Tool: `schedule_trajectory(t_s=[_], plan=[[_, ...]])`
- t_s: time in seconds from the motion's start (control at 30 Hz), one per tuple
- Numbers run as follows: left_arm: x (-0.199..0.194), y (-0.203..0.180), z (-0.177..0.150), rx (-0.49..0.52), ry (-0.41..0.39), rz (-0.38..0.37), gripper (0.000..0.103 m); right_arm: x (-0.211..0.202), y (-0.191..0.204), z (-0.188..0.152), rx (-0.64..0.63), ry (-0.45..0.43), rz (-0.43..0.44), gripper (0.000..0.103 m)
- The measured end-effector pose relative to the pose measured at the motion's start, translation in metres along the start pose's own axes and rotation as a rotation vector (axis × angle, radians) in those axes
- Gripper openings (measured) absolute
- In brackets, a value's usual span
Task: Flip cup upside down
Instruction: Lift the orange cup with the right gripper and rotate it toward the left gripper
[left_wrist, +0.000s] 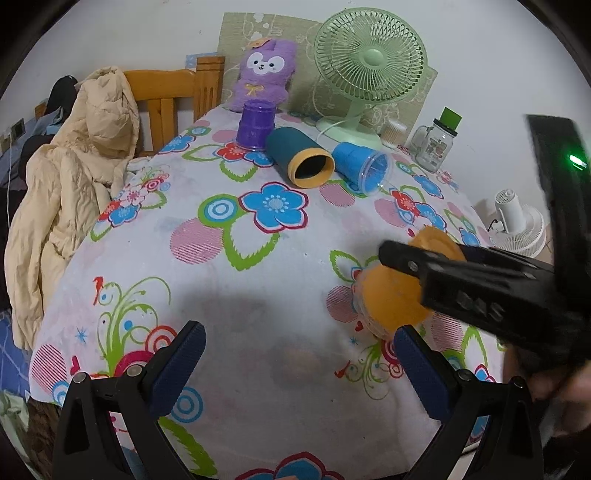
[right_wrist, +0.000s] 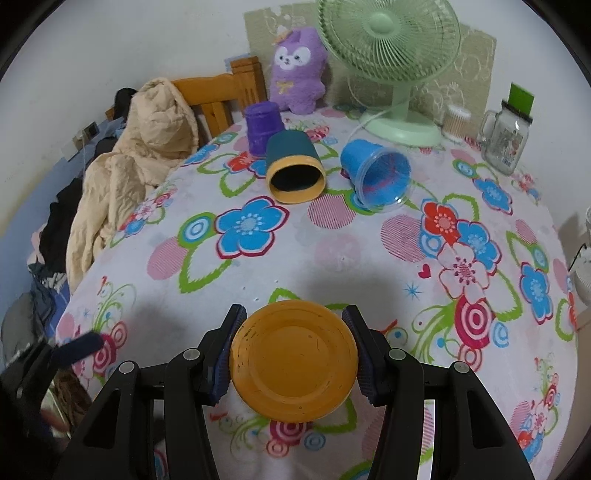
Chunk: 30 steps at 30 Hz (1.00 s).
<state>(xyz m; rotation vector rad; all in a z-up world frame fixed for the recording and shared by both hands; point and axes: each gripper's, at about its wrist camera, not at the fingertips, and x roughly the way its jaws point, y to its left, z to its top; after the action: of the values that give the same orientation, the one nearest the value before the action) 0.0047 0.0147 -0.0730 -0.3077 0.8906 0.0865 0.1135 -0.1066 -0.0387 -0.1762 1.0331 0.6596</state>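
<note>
My right gripper (right_wrist: 293, 350) is shut on an orange cup (right_wrist: 293, 360), its flat base facing the camera, held just above the flowered tablecloth. In the left wrist view the same orange cup (left_wrist: 391, 299) sits in the right gripper (left_wrist: 395, 273) at the right. My left gripper (left_wrist: 299, 343) is open and empty over the cloth near the front. A dark teal cup with a yellow rim (right_wrist: 293, 168) and a blue cup (right_wrist: 376, 171) lie on their sides at the back. A purple cup (right_wrist: 263, 127) stands upside down behind them.
A green fan (right_wrist: 391, 48), purple plush toy (right_wrist: 297, 70), glass mug jar (right_wrist: 504, 138) and cotton swab tub (right_wrist: 456, 122) stand along the wall. A wooden chair with a beige jacket (right_wrist: 129, 162) is at the table's left edge (left_wrist: 66, 266). A white fan (left_wrist: 517, 225) stands off right.
</note>
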Motion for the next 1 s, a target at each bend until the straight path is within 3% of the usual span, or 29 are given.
schedule_trajectory(t_s=[0.4, 0.6, 1.0], plan=[[-0.009, 0.005, -0.002, -0.016, -0.019, 0.035, 0.103, 0.034, 0.02, 0.052, -0.013, -0.105, 0.083, 0.057], [-0.008, 0.008, -0.001, -0.022, -0.019, 0.039, 0.103, 0.032, 0.01, 0.03, 0.005, -0.134, 0.113, 0.057], [-0.001, -0.006, -0.003, 0.01, 0.0, 0.011, 0.103, -0.008, -0.017, -0.017, 0.055, -0.145, 0.073, 0.057]])
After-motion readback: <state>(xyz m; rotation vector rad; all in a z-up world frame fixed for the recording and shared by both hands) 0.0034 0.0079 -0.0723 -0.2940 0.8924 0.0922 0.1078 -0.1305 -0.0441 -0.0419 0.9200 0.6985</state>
